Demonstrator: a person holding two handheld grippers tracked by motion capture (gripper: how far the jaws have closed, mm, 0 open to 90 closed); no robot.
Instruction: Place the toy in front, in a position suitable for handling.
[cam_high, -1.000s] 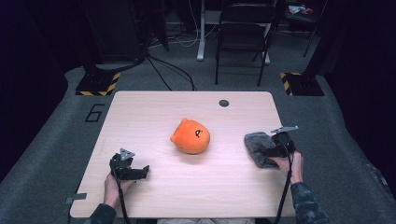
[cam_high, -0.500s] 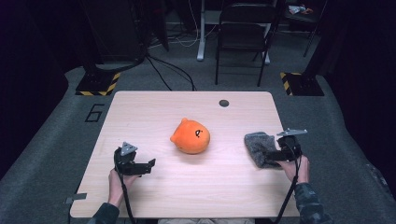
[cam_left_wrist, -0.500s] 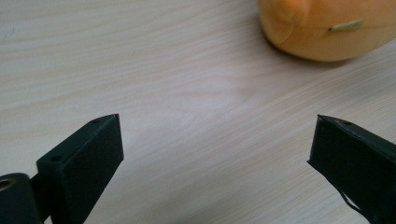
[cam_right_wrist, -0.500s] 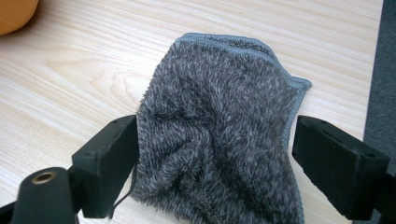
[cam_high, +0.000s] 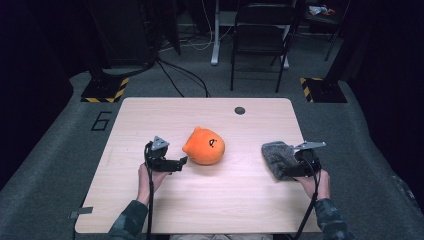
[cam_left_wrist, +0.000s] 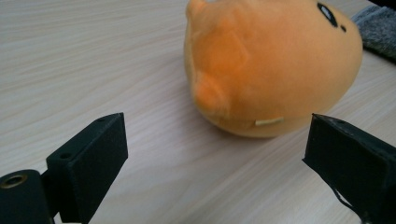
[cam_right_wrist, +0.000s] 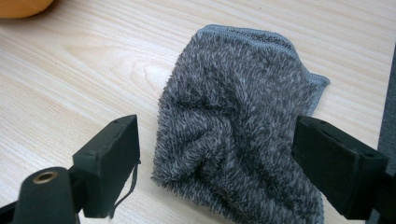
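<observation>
An orange plush toy (cam_high: 205, 146) with a small dark face lies in the middle of the wooden table (cam_high: 150, 115). My left gripper (cam_high: 182, 162) sits just left of it and points at it. Its jaws have just been closing a little but still stand open, with nothing between them. In the left gripper view the plush toy (cam_left_wrist: 275, 65) lies just beyond the left gripper (cam_left_wrist: 217, 135). A grey fuzzy cloth (cam_high: 275, 155) lies crumpled at the right. My right gripper (cam_high: 287, 171) is at its right edge. In the right gripper view the right gripper (cam_right_wrist: 215, 144) is open, with the cloth (cam_right_wrist: 238, 107) between its jaws, untouched by either.
A small dark round cap (cam_high: 240, 110) sits in the table near its far edge. Beyond the table stand a folding chair (cam_high: 260, 40) and two bases with yellow-black stripes (cam_high: 105, 90) (cam_high: 320, 87). The table's right edge runs close to my right hand.
My left gripper has moved right and away from me, up to the plush toy's left side. My right gripper has shifted slightly right along the cloth. The toy and cloth lie as before.
</observation>
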